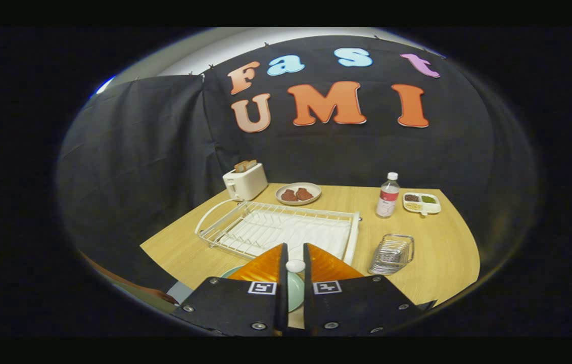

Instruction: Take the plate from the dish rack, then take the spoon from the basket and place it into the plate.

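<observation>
The gripper [294, 263] was clamped on the spoon [295, 265], one finger pressing each side, directly above the single plate [295, 296]; lowering the spoon until it rested on the plate before releasing would likely prevent bounce. Beyond the fingers lay one dish rack [276, 230] and one basket [392, 254].

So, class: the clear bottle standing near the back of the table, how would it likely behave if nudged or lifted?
The bottle stands upright, tall on a narrow base, so a high push could tip it. Being round, it would probably roll once down. It looks like thin plastic, likely light and slightly squashy.
</observation>
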